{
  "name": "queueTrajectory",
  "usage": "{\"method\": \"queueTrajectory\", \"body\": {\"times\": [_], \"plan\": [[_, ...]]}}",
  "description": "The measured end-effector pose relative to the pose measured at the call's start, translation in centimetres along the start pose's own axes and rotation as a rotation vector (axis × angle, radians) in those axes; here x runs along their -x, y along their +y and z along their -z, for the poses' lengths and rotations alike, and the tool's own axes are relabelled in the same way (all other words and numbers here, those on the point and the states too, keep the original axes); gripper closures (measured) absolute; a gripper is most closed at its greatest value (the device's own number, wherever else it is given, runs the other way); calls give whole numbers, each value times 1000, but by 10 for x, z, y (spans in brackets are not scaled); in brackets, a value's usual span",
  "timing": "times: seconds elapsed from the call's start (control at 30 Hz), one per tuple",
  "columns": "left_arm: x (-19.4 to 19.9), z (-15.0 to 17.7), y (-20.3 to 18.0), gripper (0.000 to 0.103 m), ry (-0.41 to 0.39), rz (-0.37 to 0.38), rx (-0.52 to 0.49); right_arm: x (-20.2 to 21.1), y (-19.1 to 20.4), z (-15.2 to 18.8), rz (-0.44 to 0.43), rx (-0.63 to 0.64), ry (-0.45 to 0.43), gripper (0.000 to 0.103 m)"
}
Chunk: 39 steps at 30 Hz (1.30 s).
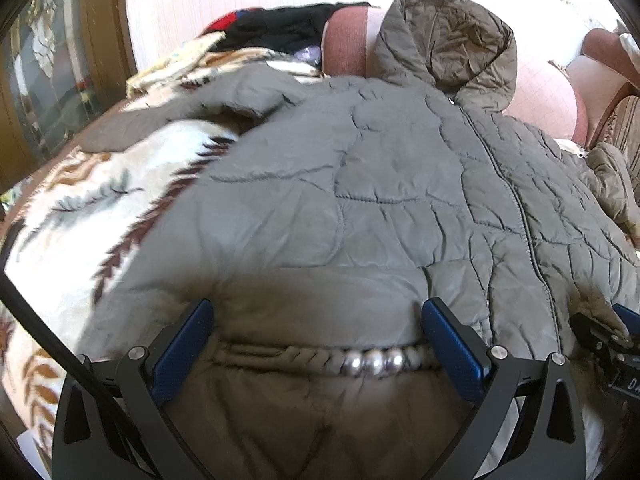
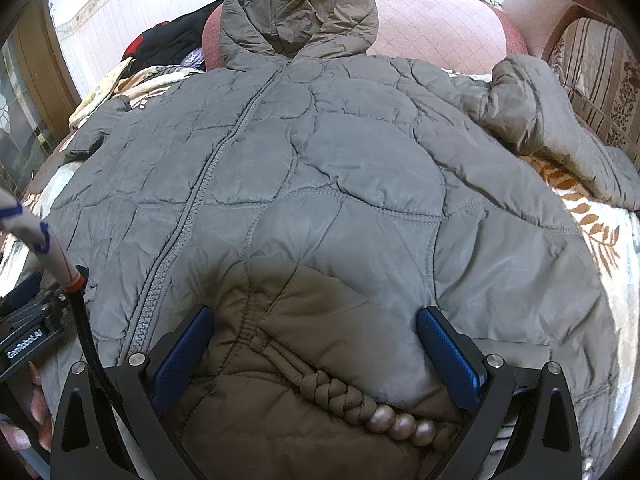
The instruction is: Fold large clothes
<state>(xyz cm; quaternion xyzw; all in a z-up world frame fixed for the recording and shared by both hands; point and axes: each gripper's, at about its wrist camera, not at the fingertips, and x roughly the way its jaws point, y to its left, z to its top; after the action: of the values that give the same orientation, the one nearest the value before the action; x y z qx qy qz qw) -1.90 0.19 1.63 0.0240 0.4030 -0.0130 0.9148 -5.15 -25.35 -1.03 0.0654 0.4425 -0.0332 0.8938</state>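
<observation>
Grey quilted jacket lies under the spread-jawed left gripper and right gripper.

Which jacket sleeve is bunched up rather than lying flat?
The sleeve by the striped cushion, right of the zipper in the right wrist view: it's humped and folded. The other sleeve lies flatter on the blanket.

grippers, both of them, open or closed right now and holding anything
Left gripper: open, holding nothing, poised over the jacket hem.
Right gripper: open, holding nothing, also over the jacket hem.
</observation>
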Motion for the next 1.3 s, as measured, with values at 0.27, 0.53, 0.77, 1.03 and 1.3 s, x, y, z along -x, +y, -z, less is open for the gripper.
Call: {"method": "queueTrajectory", "body": {"times": [0.27,0.53,0.77,1.03,1.3], "plan": [[99,29,5,0,-146,-2,-14,71,-1,25,82,-28,-95,0],[184,53,12,0,-255,21,-44,166,15,79,114,-18,-272,0],[218,57,15,0,-310,39,-34,200,26,80,62,-31,-314,0],[233,59,20,0,-336,33,-20,213,35,78,66,-17,-323,0],[246,60,21,0,-360,30,-10,225,40,82,64,1,-337,0]]}}
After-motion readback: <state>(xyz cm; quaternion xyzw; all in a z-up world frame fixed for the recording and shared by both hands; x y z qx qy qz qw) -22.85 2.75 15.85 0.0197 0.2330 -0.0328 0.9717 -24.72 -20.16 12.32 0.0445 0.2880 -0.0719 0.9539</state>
